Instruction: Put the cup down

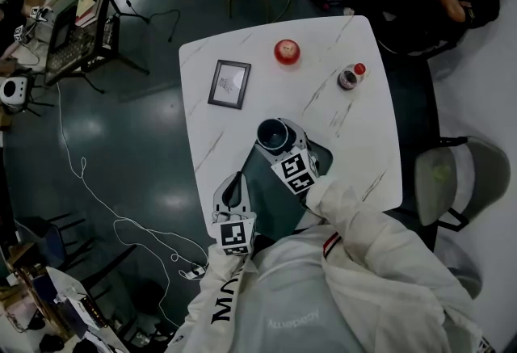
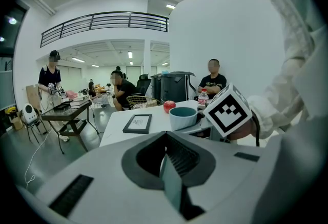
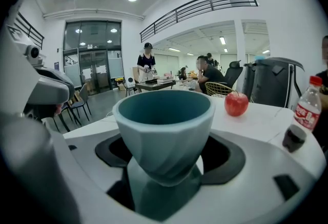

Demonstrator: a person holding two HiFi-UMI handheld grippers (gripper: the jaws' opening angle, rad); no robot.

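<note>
Faint upside-down "Academy" on white shirt (image 1: 292,304), black sleeve (image 1: 212,319) lettering partly hidden

The cup (image 3: 163,125) is blue-green, darker inside. The table (image 1: 242,113) is white with thin grey streaks, like marble. On its far side the apple (image 1: 287,51) is red. The bottle (image 3: 309,107) to the right has a red cap and label. The picture frame (image 1: 229,84) at the left is black. The floor (image 1: 137,141) is dark green.

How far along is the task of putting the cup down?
Done: the cup is over the white table. In hand: the right gripper holds it upright between its jaws. Remaining: set it on the table and open the jaws. The left gripper is shut, empty.
</note>
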